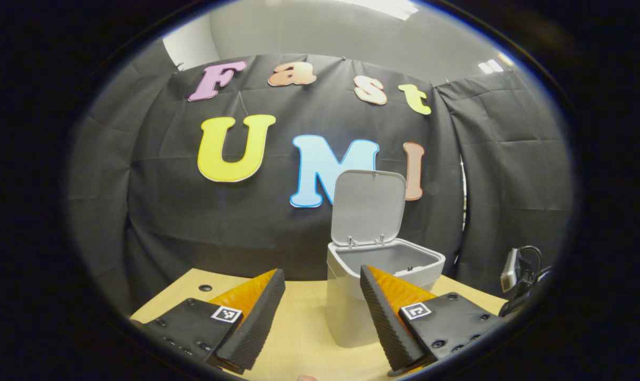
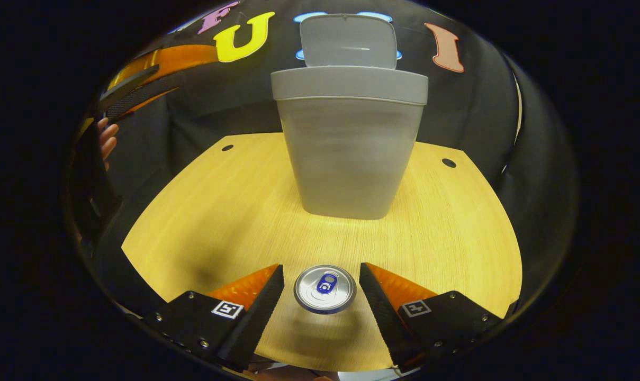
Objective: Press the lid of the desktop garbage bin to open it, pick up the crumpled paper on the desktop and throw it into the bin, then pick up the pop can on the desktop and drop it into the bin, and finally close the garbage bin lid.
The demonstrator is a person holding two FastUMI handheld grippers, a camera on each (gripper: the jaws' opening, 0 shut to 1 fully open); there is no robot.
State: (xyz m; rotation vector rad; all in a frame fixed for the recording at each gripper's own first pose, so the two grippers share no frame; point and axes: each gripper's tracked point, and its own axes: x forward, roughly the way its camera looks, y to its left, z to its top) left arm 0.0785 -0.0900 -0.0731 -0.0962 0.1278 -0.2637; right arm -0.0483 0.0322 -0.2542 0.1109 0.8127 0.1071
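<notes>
On the wooden tabletop [image 2: 219, 211], seen in the right gripper view, the scene reads from left to right as follows: at the far left edge a hand [image 2: 107, 142] holds the left tool [image 2: 140, 87], raised well above the tabletop; at centre stands the grey desktop garbage bin [image 2: 351, 153], its lid [image 2: 349, 41] hinged upright at the back; directly in front of the bin, and apart from it, an upright pop can [image 2: 325, 289] shows its silver top and pull tab. The right tool [image 2: 322, 296] is spread wide with the can between its two fingers, a gap visible on each side, so neither finger touches it. In the left gripper view, the left tool [image 1: 322, 307] is likewise spread wide and grips nothing; beyond and between its fingers the bin [image 1: 351, 307] stands with its lid [image 1: 368, 206] raised and its mouth open; whether anything lies inside cannot be told. At the far right edge a small grey device with dark cables [image 1: 518, 272] hangs beside the booth wall.
</notes>
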